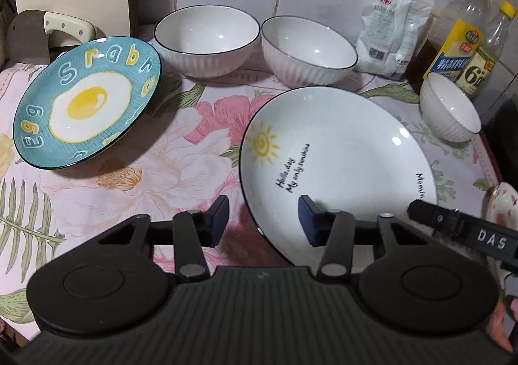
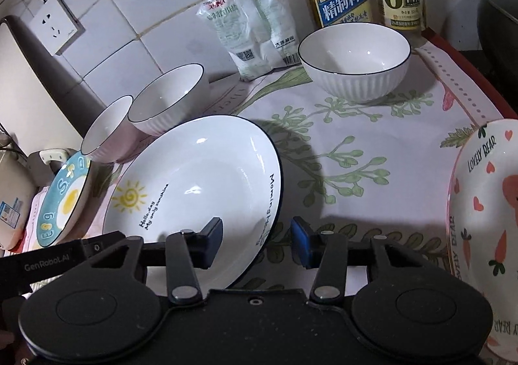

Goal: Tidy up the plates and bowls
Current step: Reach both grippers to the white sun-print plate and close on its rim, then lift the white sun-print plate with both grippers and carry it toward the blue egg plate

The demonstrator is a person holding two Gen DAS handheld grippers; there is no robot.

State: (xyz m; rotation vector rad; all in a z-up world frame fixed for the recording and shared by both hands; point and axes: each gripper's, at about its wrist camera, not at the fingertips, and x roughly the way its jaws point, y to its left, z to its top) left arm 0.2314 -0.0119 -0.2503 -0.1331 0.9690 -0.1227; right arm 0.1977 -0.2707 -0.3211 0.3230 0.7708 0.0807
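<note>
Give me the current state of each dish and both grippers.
White sun-print plate: flat on cloth, rim between both grippers' jaws.
Blue egg plate: tilted, far edge propped.
Three white ribbed bowls: upright, empty.
Pink bear plate: empty.
Left gripper: open.
Right gripper: open.

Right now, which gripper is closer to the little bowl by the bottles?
Right. The right gripper straddles the sun plate's rim on the side facing the small bowl; the left gripper straddles the plate's opposite rim, farther away.
</note>
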